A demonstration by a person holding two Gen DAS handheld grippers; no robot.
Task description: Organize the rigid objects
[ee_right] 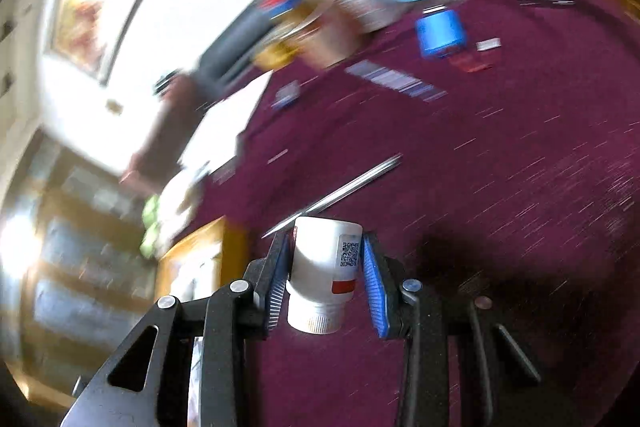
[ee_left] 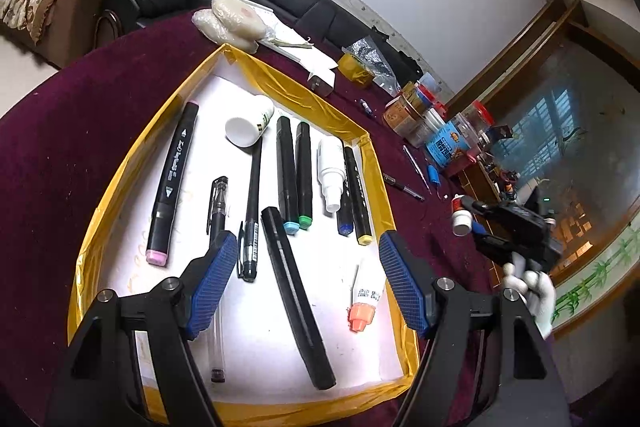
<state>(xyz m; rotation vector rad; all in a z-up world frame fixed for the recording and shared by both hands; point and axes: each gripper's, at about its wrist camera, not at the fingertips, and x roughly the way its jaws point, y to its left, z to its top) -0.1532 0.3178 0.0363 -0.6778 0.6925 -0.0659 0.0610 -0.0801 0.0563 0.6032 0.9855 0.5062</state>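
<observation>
In the left wrist view, the left gripper fills the bottom of the frame, its blue pads spread wide with nothing between them. It hangs over a shallow tray with yellow taped walls and a white floor, set on a dark red cloth.

In the tray lie several markers and pens, mostly lengthwise. At the left is a black marker with a pink cap. Right of it lie a short clear pen and a thin black pen. A white bottle lies on its side near the tray's top. In the middle sit two black markers, one capped blue, one green. A long black marker lies slanted toward the bottom. A small white spray bottle lies near the right wall, beside markers capped dark blue and yellow. A tube with an orange cap lies at lower right.

At the right edge of that view, outside the tray, the right gripper is held by a white-gloved hand and clamps a small white bottle.

The right wrist view is blurred. At bottom centre the right gripper grips that bottle by its sides, cap toward the camera, a QR code and red band on its label. Red cloth lies behind it, and a corner of the tray shows at lower left.
</observation>
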